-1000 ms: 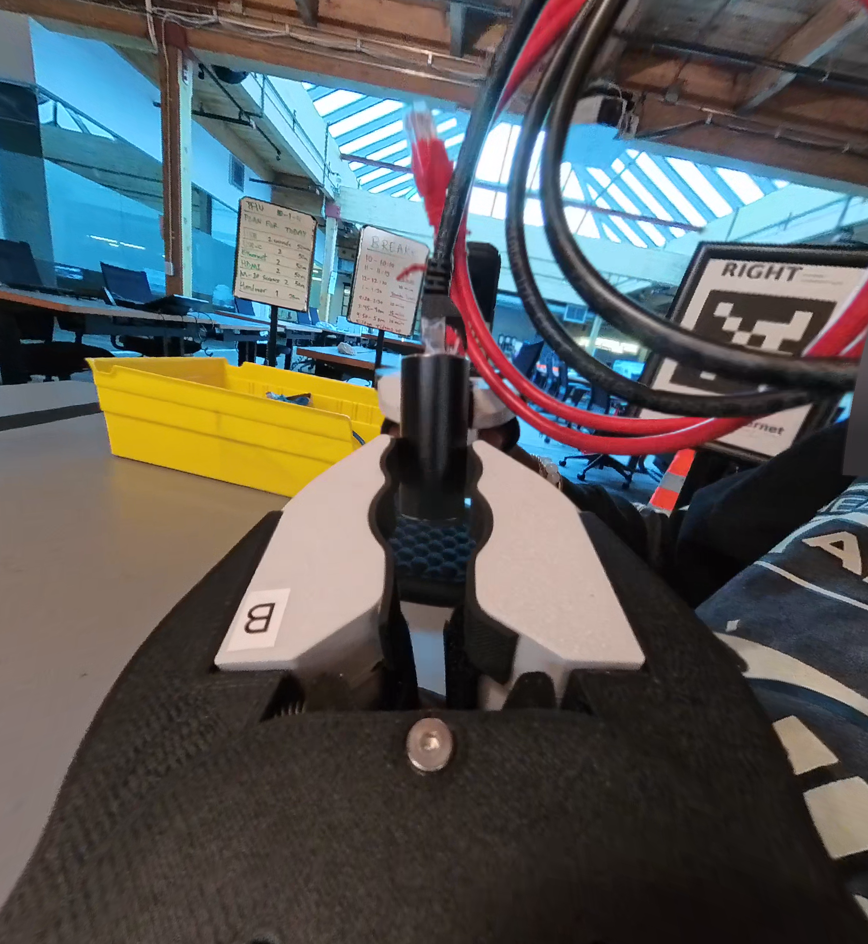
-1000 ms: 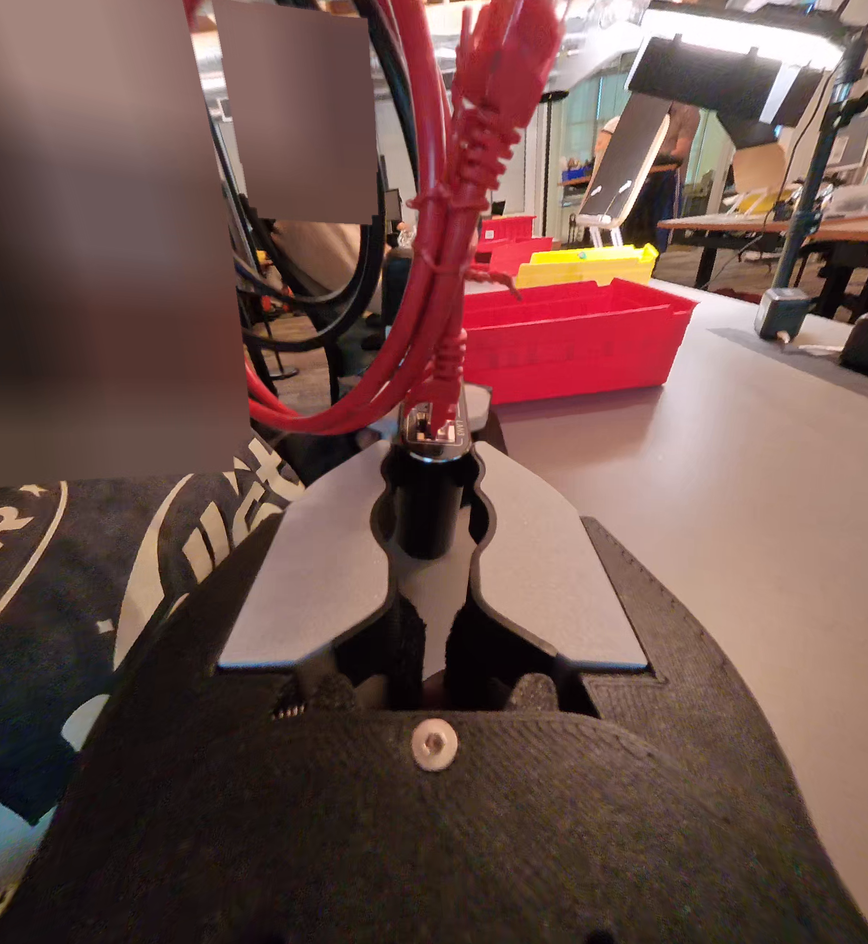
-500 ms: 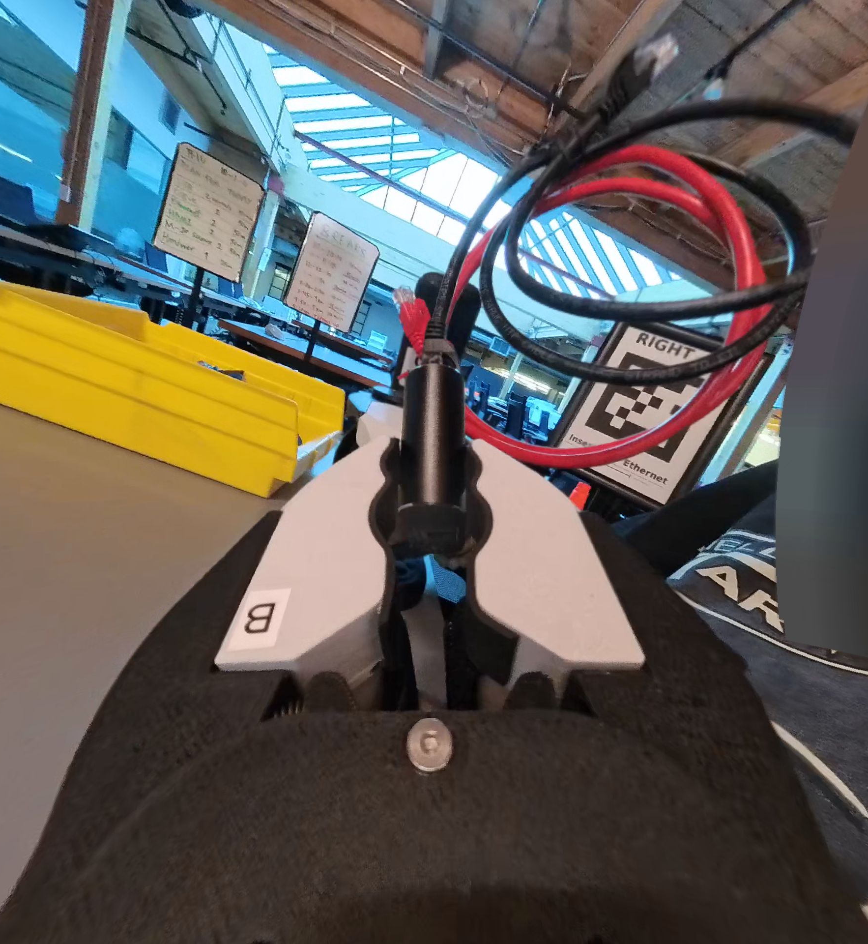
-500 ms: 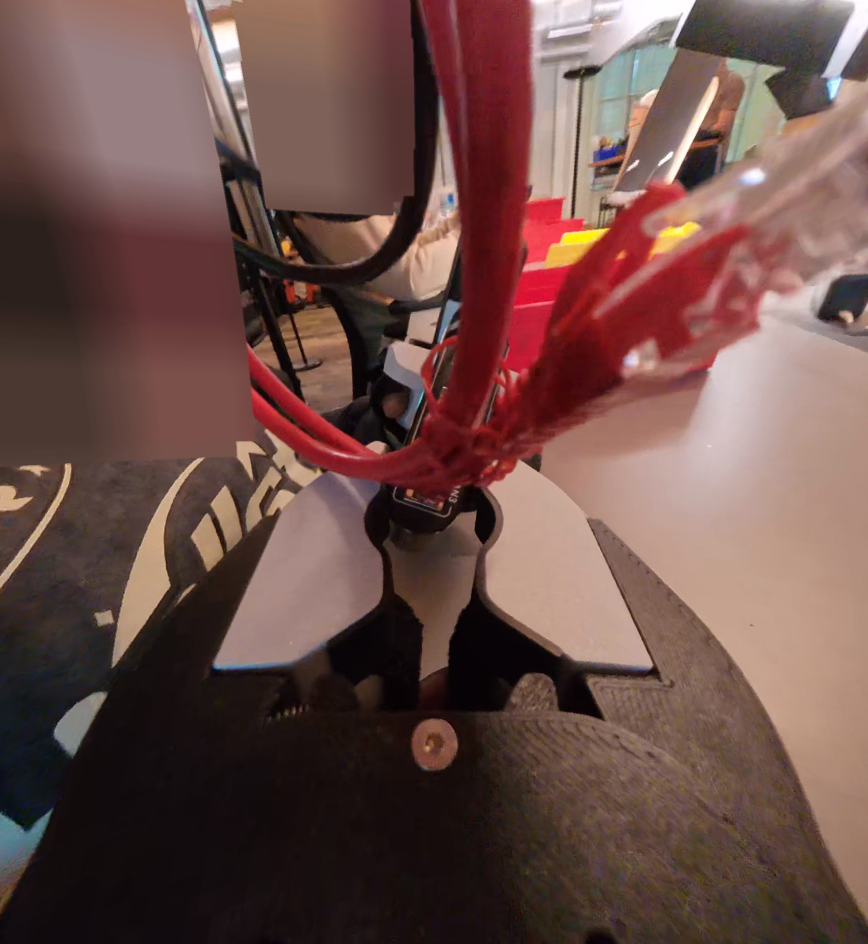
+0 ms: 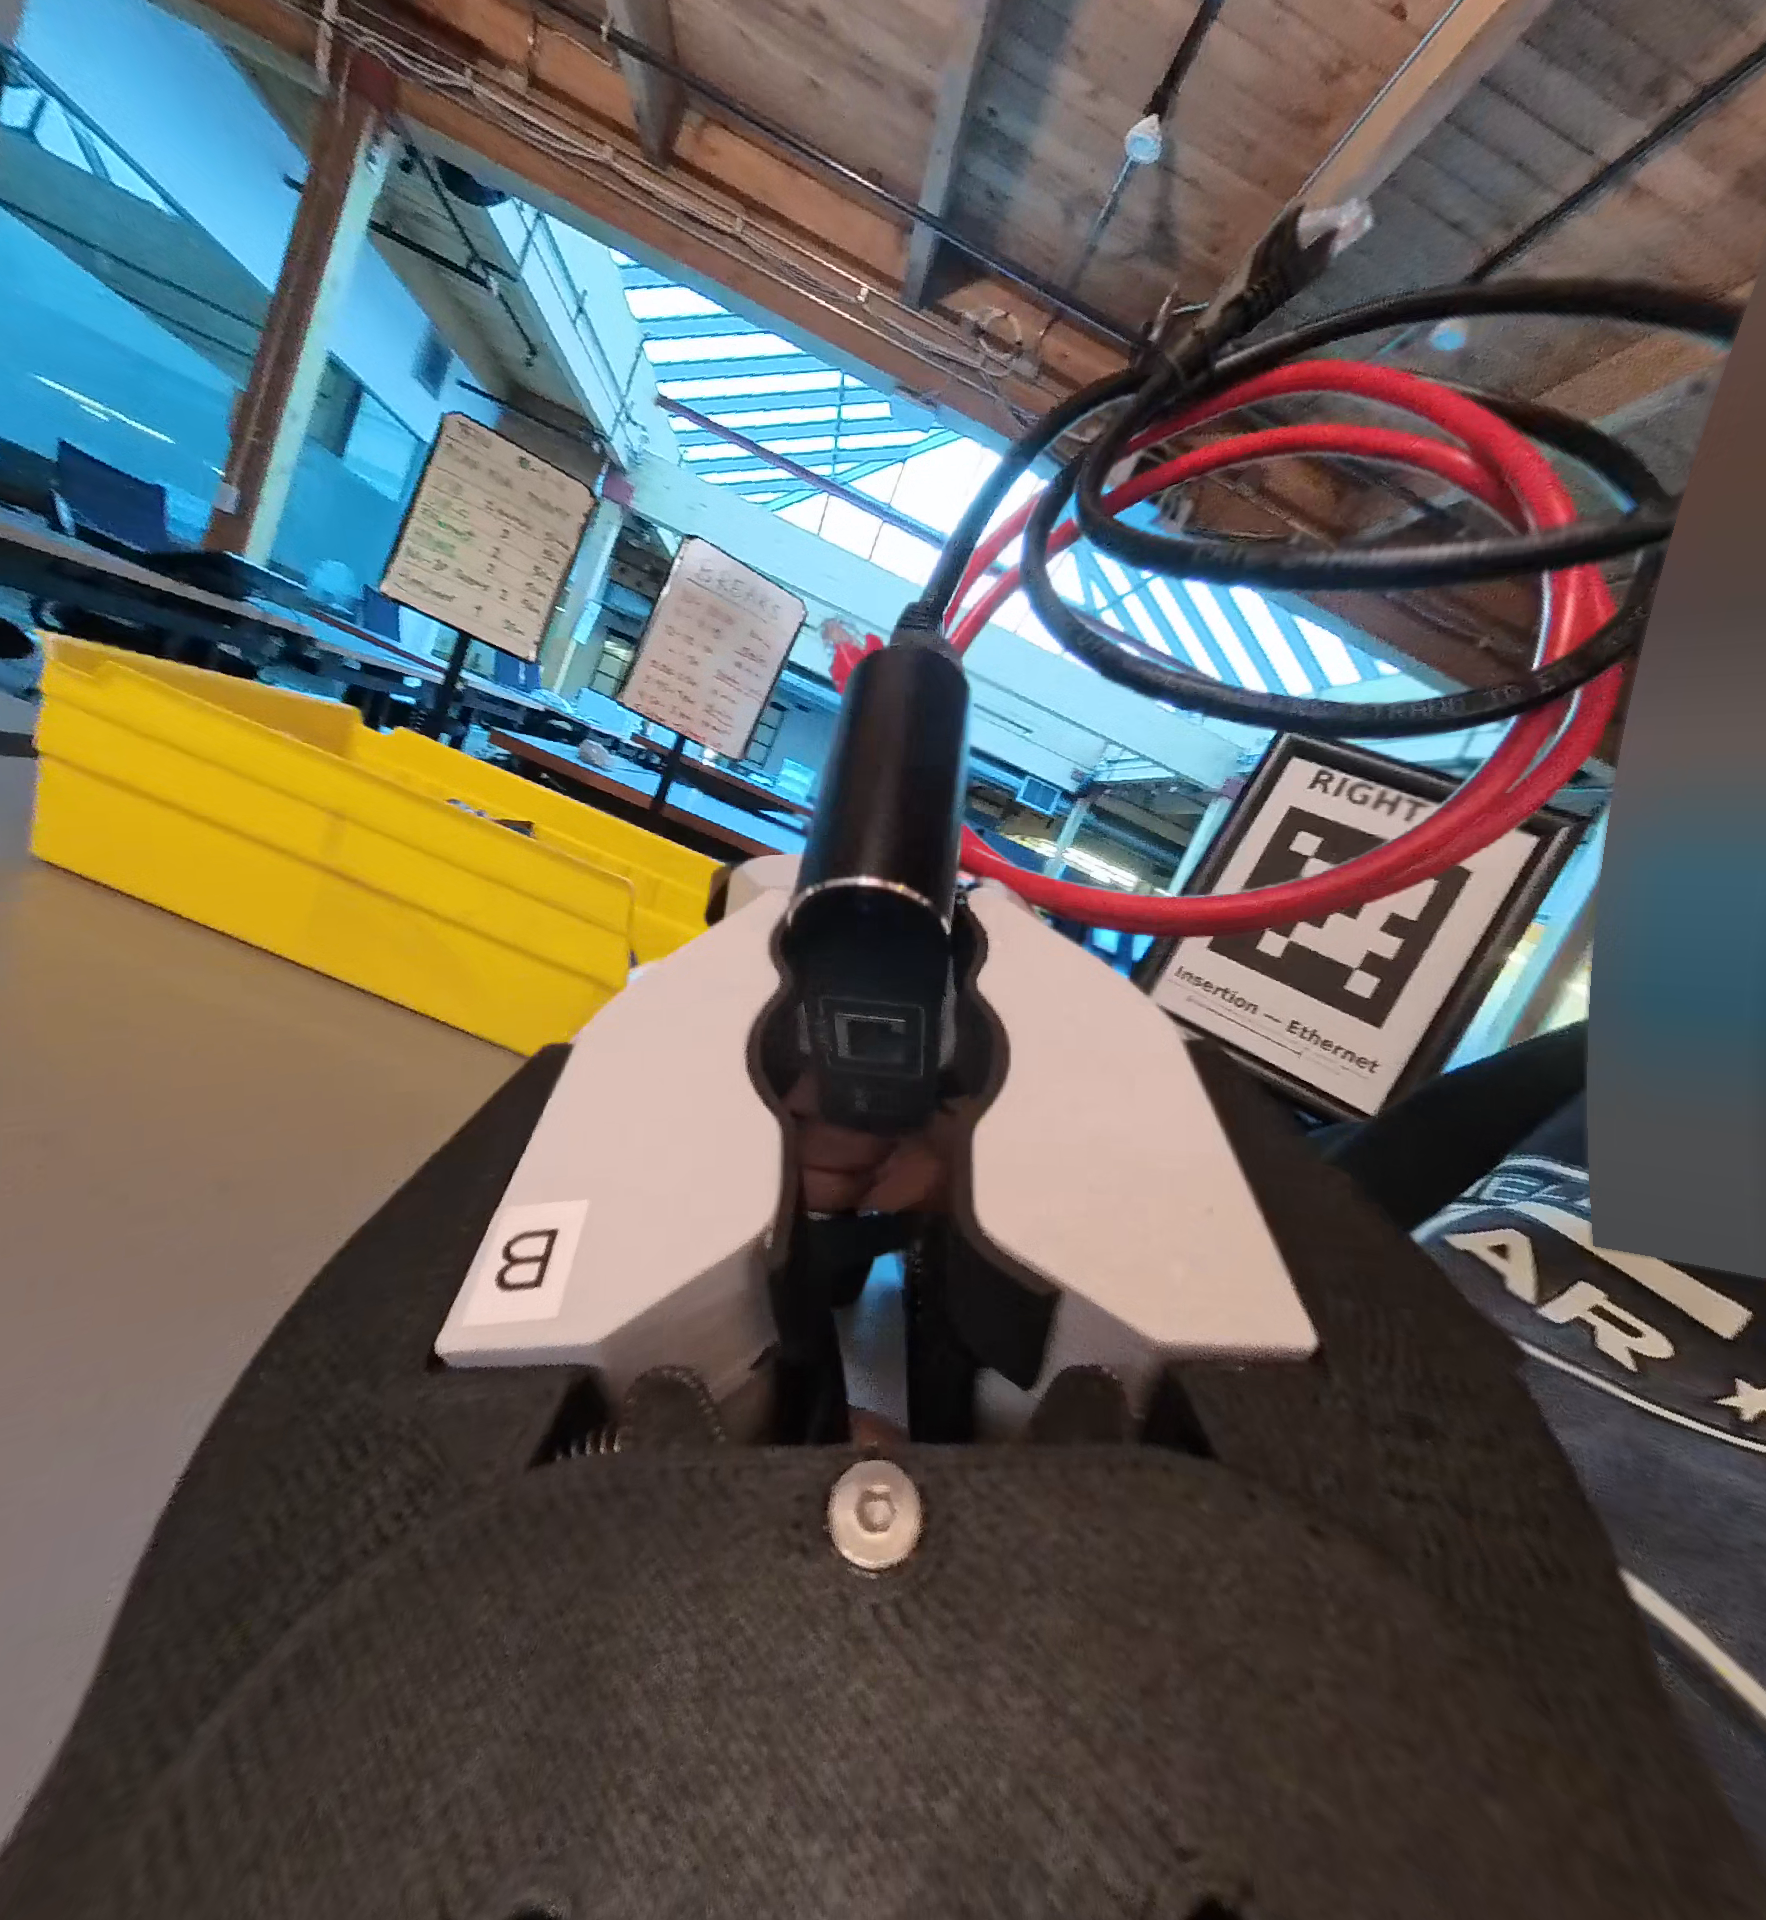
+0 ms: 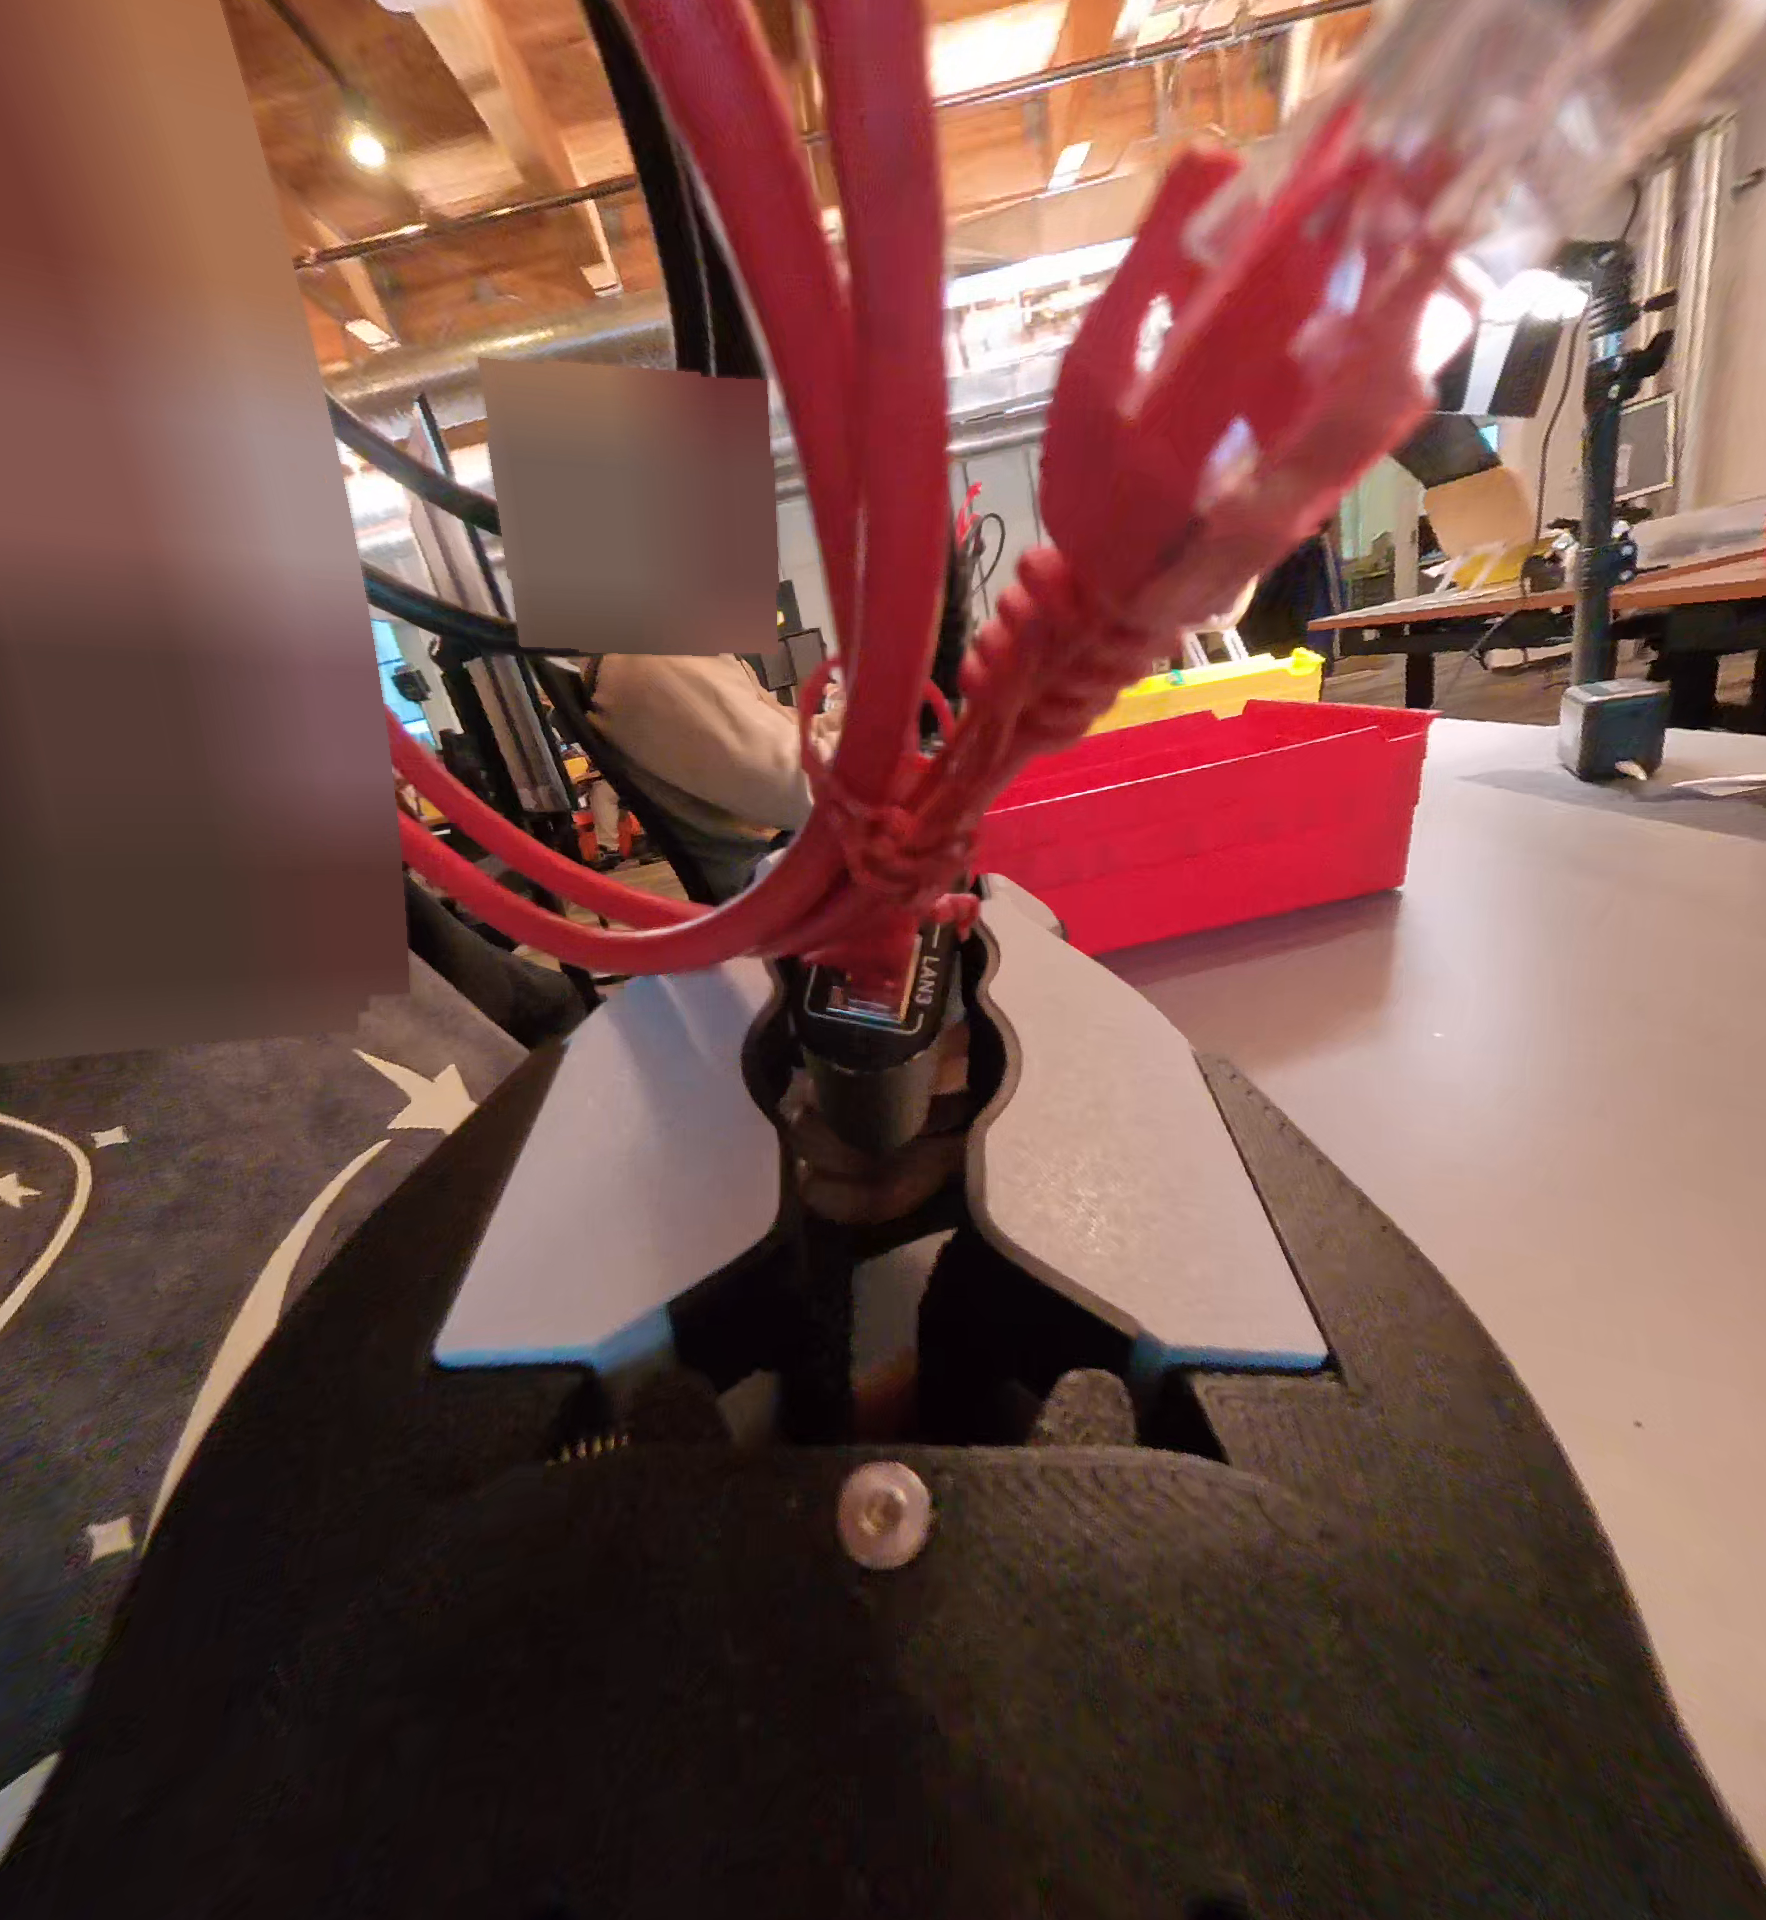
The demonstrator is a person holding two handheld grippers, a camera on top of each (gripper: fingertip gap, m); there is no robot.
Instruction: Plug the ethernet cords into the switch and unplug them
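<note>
My left gripper (image 5: 874,935) is shut on a black cylindrical switch (image 5: 884,790). An empty port (image 5: 874,1039) on its near end faces the camera. A black cord (image 5: 1378,561) leaves its far end and loops above to the right with a red cord (image 5: 1481,727). A loose black plug (image 5: 1315,234) hangs high up. My right gripper (image 6: 879,935) is shut on a black switch (image 6: 868,1049) with a red plug (image 6: 884,966) seated in its port. The tied red cord bundle (image 6: 879,520) rises from it. A loose red plug (image 6: 1378,260) hangs blurred near the camera.
A yellow bin (image 5: 339,831) stands on the grey table (image 5: 131,1143) at left, and a framed marker sign (image 5: 1357,914) at right. A red bin (image 6: 1222,821) stands on the table (image 6: 1533,1195) ahead of the right gripper. A person's dark printed shirt (image 6: 183,1247) fills the lower left. The grippers are tip to tip, or close to it.
The switch in my left gripper has tipped so its empty port faces the camera. Both views have tilted upward. The loose red plug has swung up close to the right camera.
</note>
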